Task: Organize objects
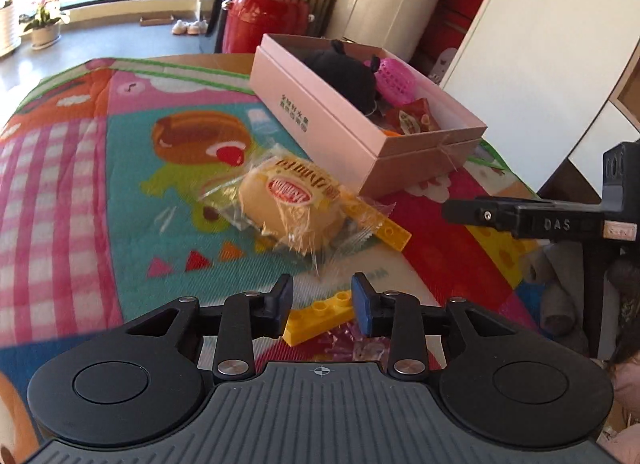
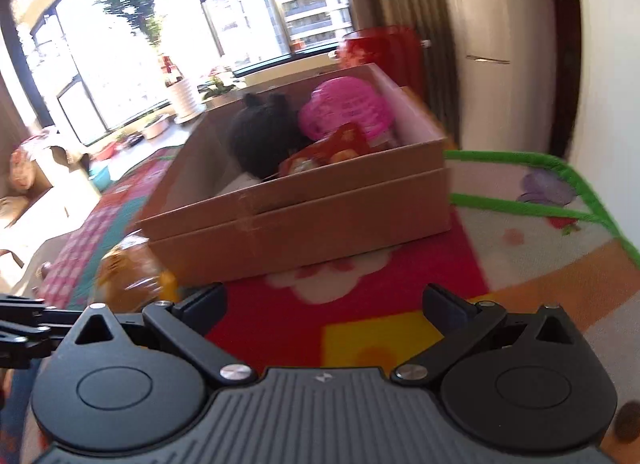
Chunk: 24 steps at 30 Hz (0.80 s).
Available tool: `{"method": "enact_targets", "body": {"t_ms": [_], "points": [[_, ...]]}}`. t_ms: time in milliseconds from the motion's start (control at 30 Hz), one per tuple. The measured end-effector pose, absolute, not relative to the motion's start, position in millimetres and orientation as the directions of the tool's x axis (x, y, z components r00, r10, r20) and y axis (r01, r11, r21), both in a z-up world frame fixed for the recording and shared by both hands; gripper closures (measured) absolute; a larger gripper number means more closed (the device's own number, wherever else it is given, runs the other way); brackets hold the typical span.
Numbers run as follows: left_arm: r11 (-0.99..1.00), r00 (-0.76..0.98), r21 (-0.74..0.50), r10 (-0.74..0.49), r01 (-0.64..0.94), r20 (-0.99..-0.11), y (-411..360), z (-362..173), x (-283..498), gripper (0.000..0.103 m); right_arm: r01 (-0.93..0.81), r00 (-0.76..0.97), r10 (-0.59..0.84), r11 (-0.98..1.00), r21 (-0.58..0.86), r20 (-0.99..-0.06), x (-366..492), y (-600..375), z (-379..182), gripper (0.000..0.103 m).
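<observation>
At the bottom centre of the left wrist view, my left gripper (image 1: 322,300) has a yellow building brick (image 1: 318,318) between its two fingers. The pads look to be touching the brick's ends, so I judge it is pinching the brick, though the contact on the left pad is not fully clear. The brick is tilted, one end lower, and some clear pinkish plastic pieces (image 1: 352,344) lie under it.

Just above, in the middle of the frame, a wrapped bun (image 1: 292,204) lies on the colourful mat (image 1: 80,184), and an orange brick (image 1: 380,224) is partly under its wrapper. In the upper right stands the pink box (image 1: 340,120), open. It already holds a black plush toy (image 1: 344,72), a pink ball (image 1: 396,76) and a red snack packet (image 1: 412,120), so I think the loose things are being collected there.

My right gripper (image 2: 324,304) is spread wide and empty; it hangs low over the mat in front of the box's short side. I judge it waits there so as not to block the way to the box.
</observation>
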<state>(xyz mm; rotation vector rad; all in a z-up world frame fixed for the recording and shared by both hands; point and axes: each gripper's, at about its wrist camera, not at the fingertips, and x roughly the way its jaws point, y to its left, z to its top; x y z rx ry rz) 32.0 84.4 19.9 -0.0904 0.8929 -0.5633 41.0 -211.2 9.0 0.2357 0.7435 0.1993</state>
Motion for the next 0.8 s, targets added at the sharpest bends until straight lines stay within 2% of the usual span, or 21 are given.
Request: {"method": "enact_targets", "body": {"t_ms": [100,167,233,300,333,367,500,533,600,633,700,800], "points": [[0.895,0.593,-0.307,-0.445,0.324,-0.671,103.7,22.7,16.4,0.068,-0.208,0.698,0.319,0.947,0.245,-0.641,30.7,-175.0,13.2,0.000],[0.915,0.668,-0.301,-0.402,0.268,-0.627,113.5,30.0,6.9,0.068,-0.253,0.696,0.317,0.948,0.194,-0.644,32.0,-150.6,14.1,0.007],[0.913,0.724,-0.327,-0.396,0.244,-0.565,120.1,38.1,-0.3,0.068,-0.281,0.674,0.317,0.945,0.166,-0.667,39.1,-136.0,12.6,0.026],[0.907,0.756,-0.347,-0.398,0.239,-0.519,120.7,45.0,-4.7,0.068,-0.289,0.674,0.287,0.950,0.115,-0.681,41.7,-128.1,12.8,0.037],[0.909,0.765,-0.340,-0.393,0.241,-0.510,117.9,47.8,-6.3,0.068,-0.284,0.684,0.250,0.957,0.065,-0.685,39.3,-127.6,13.8,0.048],[0.914,0.772,-0.325,-0.385,0.244,-0.506,114.4,50.5,-7.4,0.068,-0.268,0.694,0.211,0.963,0.024,-0.688,38.2,-131.4,14.7,0.051],[0.914,0.769,-0.296,-0.396,0.278,-0.501,98.7,53.4,-15.6,0.068,-0.076,0.747,0.001,0.994,-0.084,-0.665,29.5,-175.1,14.7,0.052],[0.906,0.751,-0.301,-0.417,0.298,-0.512,94.1,51.8,-16.8,0.068,-0.064,0.753,-0.007,0.994,-0.083,-0.658,26.0,-182.1,15.6,0.051],[0.896,0.721,-0.300,-0.442,0.328,-0.534,85.9,48.5,-19.5,0.068,-0.104,0.750,0.064,0.994,-0.022,-0.658,18.2,-190.4,18.5,0.046],[0.897,0.715,-0.286,-0.441,0.336,-0.542,80.7,45.2,-20.0,0.068,-0.137,0.744,0.108,0.991,0.008,-0.660,15.5,-189.0,19.9,0.037],[0.913,0.729,-0.259,-0.408,0.316,-0.550,76.6,43.2,-18.1,0.068,-0.216,0.733,0.190,0.976,0.040,-0.653,13.9,-173.8,20.5,0.027],[0.924,0.761,-0.286,-0.374,0.255,-0.530,87.9,46.0,-14.9,0.068,-0.267,0.719,0.210,0.964,0.015,-0.662,28.9,-139.4,16.5,0.025]]}}
